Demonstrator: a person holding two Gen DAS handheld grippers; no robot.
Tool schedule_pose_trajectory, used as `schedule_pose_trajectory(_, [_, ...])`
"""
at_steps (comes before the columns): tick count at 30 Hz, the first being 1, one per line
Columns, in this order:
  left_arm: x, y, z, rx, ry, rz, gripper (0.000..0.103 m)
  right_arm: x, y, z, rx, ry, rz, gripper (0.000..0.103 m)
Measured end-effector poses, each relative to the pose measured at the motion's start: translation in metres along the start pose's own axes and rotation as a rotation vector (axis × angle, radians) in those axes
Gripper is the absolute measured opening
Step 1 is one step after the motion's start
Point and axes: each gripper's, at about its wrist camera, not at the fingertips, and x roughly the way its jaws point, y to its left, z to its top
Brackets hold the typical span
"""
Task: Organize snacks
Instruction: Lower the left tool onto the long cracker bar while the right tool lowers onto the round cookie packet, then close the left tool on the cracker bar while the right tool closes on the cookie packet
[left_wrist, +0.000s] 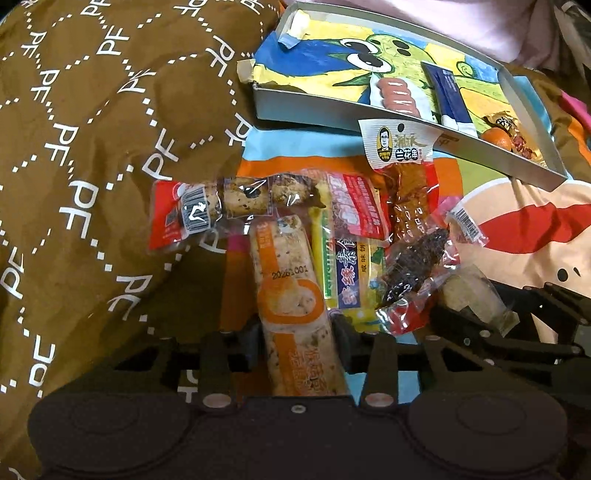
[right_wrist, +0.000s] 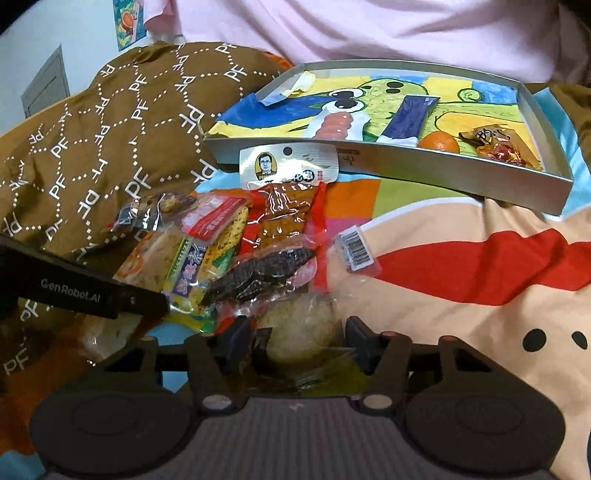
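- Left claw (left_wrist: 299, 332) clamped on orange-and-white snack bar (left_wrist: 291, 295); both pads touch its wrapper sides, bar points to 12 o'clock, its far end in the snack pile.
- Right claw (right_wrist: 295, 341) sits around pale round rice cake pack (right_wrist: 301, 332); pads on either side of it, crinkled wrapper reaches both, looks clamped on it.
- My left claw's black arm, marked GenRobot.AI, shows in right wrist view at 9 o'clock, tip over the pile.
- Pile lies on cartoon bedsheet (right_wrist: 461, 295), between my claws and tray.
- In pile: yellow cracker pack (left_wrist: 347, 269) just beside bar at its 3 o'clock; dark seaweed-like snack in clear red-edged pack (left_wrist: 413, 273) resting on cracker pack's right edge.
- Red pack (left_wrist: 356, 206) overlaps top of cracker pack.
- Sausage-style pack with barcode (left_wrist: 229, 203) lies crosswise at 11 o'clock of bar, partly on brown PF quilt (left_wrist: 92, 147).
- Tofu skewer pack with man's face label (left_wrist: 400, 147) at 12 o'clock of pile, label end touching tray front wall.
- Silver tray (left_wrist: 480, 147) at 1 o'clock, lined with a cartoon drawing.
- Tray holds pink sausage pack (left_wrist: 400, 98), blue sachet (left_wrist: 448, 96), orange (left_wrist: 496, 139), small wrapped snack (left_wrist: 517, 134) at right end.
- Person in pink shirt (right_wrist: 369, 29) behind tray at 12 o'clock.
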Motion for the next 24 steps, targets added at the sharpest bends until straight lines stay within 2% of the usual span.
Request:
schedule_pose_trajectory(6, [0.001,-0.005,-0.001,0.027,-0.002,0.011,0.047,0.003,0.001,-0.003,-0.001,0.000,0.008,0.068])
schedule_pose_trajectory(10, [-0.002,-0.009,-0.004,0.031,0.014,0.023,0.044,0.002,0.005,-0.003,-0.019,-0.001,0.011,0.064])
schedule_pose_trajectory(14, [-0.008,-0.011,-0.006,0.011,0.059,0.031,0.042,-0.001,0.013,-0.002,-0.064,0.014,0.000,0.061])
schedule_pose_trajectory(19, [-0.015,-0.012,-0.009,-0.010,0.161,0.026,0.042,-0.006,0.022,-0.004,-0.134,0.048,-0.011,0.061])
schedule_pose_trajectory(24, [-0.026,-0.014,-0.016,-0.024,0.211,-0.009,0.040,-0.015,0.023,-0.006,-0.115,0.064,0.029,0.059])
